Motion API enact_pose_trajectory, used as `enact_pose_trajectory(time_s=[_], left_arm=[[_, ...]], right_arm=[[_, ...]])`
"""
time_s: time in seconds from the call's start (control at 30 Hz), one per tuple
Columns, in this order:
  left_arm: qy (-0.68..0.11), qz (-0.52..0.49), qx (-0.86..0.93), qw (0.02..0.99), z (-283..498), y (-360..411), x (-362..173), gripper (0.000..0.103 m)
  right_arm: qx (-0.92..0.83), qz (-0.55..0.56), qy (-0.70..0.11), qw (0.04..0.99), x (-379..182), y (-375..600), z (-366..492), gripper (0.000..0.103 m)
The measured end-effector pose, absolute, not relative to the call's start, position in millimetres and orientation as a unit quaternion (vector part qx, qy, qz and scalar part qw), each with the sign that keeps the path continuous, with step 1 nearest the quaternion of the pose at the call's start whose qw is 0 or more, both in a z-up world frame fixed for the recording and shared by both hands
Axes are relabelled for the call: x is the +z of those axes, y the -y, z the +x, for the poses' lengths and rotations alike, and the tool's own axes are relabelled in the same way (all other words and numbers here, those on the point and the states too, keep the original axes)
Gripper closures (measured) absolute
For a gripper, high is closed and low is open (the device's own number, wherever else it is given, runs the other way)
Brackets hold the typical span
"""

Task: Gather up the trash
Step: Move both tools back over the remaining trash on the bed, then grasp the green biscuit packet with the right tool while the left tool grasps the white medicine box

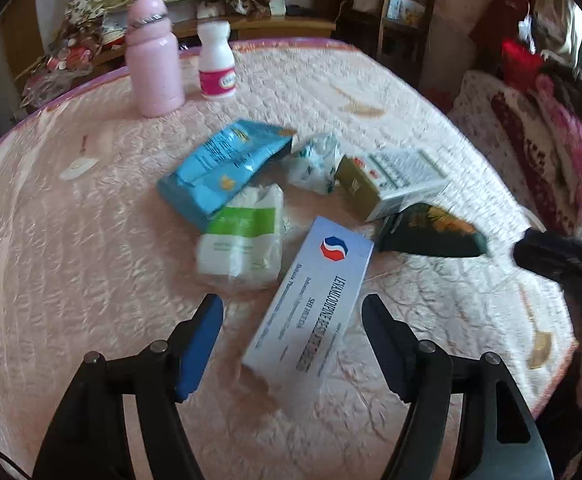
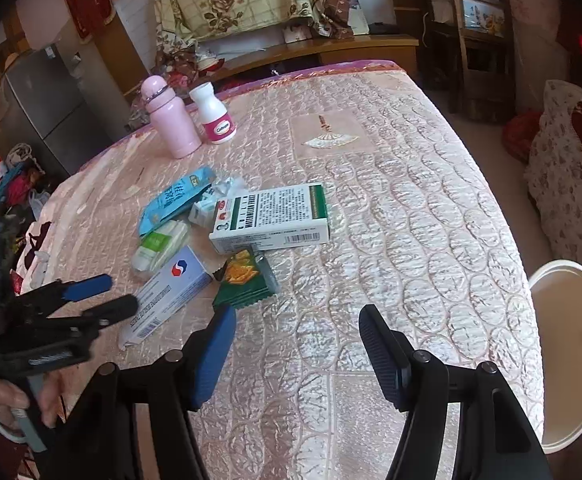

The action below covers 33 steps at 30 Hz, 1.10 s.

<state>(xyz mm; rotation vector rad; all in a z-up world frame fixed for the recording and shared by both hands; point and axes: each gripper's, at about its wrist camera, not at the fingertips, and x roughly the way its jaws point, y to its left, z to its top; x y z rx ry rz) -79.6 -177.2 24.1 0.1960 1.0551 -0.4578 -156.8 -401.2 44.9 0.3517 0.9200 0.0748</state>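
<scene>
A long pale-blue medicine box lies flat on the pink quilted table cover, at the near edge of a small heap of litter. The left gripper hangs over it, fingers spread to either side of the box's near end, pads clear of the cardboard. Beside the box lie a white-and-green tissue pack, a blue snack pouch, a crumpled wrapper, a white-and-green carton and a dark green cracker packet. The right gripper, also spread and empty, hovers over bare cover nearby. A pink bottle and white pill bottle stand upright farther back; a white bin sits off the table's right edge.
</scene>
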Motion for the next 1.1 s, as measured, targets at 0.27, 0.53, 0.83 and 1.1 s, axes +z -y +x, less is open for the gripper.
enact_pose_trajectory(time_s=[0.27,0.53,0.83,1.1], left_arm=[[-0.520,0.082,-0.205,0.825,-70.0,193.6,5.7,0.047],[-0.522,0.082,-0.179,0.830,-97.5,165.4,14.3,0.050],[-0.517,0.073,-0.165,0.837,-110.1,145.9,20.4,0.050],[-0.529,0.061,-0.160,0.832,-109.2,148.1,13.4,0.050]], right_arm=[[0.033,0.172,-0.445,0.878,43.0,405.6,-157.9,0.035],[0.058,0.158,-0.432,0.886,49.1,390.6,-131.7,0.036],[0.113,0.154,-0.495,0.847,6.6,355.7,-131.6,0.064],[0.116,0.118,-0.461,0.872,22.4,351.4,-154.2,0.025]])
